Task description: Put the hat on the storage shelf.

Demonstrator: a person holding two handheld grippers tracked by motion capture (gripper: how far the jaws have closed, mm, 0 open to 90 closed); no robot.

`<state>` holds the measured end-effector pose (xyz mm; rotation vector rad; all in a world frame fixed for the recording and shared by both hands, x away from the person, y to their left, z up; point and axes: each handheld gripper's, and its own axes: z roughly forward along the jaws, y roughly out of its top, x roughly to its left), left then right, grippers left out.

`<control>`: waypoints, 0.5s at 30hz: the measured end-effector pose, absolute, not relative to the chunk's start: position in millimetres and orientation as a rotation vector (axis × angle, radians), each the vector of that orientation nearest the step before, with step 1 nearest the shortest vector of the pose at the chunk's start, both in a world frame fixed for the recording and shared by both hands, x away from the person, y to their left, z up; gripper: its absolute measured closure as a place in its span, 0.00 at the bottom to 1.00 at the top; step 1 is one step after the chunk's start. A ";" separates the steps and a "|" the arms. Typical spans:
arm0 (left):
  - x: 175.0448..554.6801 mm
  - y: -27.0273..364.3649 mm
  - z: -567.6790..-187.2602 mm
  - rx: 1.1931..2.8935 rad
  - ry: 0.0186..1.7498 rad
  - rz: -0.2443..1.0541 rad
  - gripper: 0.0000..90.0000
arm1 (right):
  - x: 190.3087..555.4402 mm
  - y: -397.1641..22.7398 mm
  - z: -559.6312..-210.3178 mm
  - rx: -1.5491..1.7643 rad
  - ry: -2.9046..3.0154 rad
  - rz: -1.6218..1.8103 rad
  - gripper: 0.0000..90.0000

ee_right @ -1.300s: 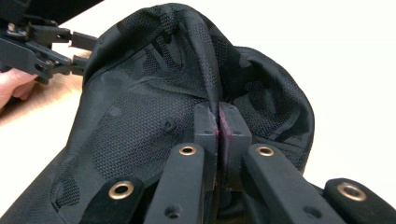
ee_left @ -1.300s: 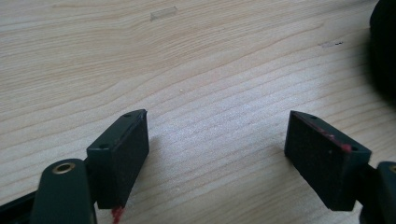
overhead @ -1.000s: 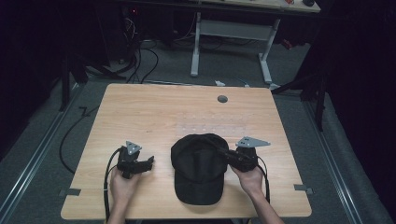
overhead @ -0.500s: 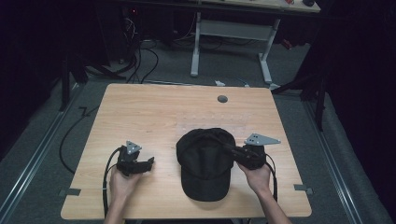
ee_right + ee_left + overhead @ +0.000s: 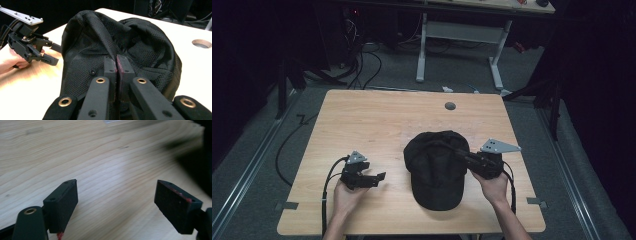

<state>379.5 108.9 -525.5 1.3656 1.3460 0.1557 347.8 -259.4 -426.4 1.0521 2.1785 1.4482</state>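
Cap (image 5: 436,167) of black mesh fabric sits on the near half of the wooden table (image 5: 382,120), toward the person's right, with its brim pointing at the near edge and its rounded crown toward the far side. The right gripper (image 5: 457,151) reaches in from the cap's right side, and in the right gripper view its two black jaws are pressed together on a pinched ridge of the mesh crown, so it is grasping the cap (image 5: 120,40). The left gripper (image 5: 381,176) lies low over the table, well left of the cap and apart from it, held in the left hand (image 5: 346,196). Its jaws have just been opening and stand wide apart in the left gripper view, with bare wood between them and nothing gripped. A small round hole (image 5: 450,106) shows in the tabletop beyond the cap, near the far edge.
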 end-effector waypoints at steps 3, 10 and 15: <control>374.1 106.0 -515.9 1.353 1.303 0.083 0.21 | 347.9 -259.9 -423.3 1.040 2.176 1.463 0.98; 366.5 97.7 -501.5 1.360 1.247 -0.020 0.20 | 349.8 -259.3 -415.5 1.005 2.159 1.493 0.98; 363.6 90.6 -495.3 1.389 1.220 -0.055 0.20 | 351.0 -258.2 -410.4 0.976 2.154 1.524 0.98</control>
